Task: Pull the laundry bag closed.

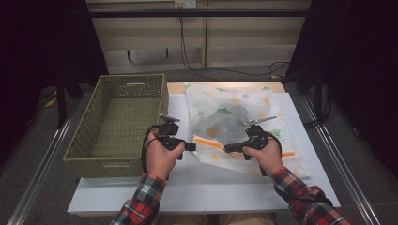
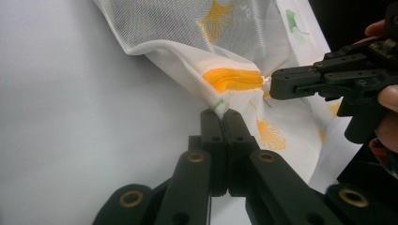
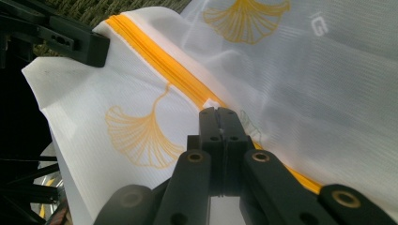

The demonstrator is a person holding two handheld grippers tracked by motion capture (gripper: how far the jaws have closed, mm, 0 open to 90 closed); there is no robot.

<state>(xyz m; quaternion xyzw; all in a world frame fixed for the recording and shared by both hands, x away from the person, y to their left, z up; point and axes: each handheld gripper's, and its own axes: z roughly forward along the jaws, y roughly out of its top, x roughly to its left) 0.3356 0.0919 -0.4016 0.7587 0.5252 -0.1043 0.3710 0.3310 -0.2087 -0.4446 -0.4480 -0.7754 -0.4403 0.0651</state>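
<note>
I see a white table (image 1: 187, 192) on grey floor, dark curtains to either side. Left of the mesh laundry bag (image 1: 234, 122) stands a wicker basket (image 1: 117, 122). My left gripper (image 2: 220, 112) pinches the bag's corner; my right gripper (image 3: 218, 111) is clamped at its orange zipper (image 3: 155, 61). The zipper pull is hidden between the jaws.
</note>
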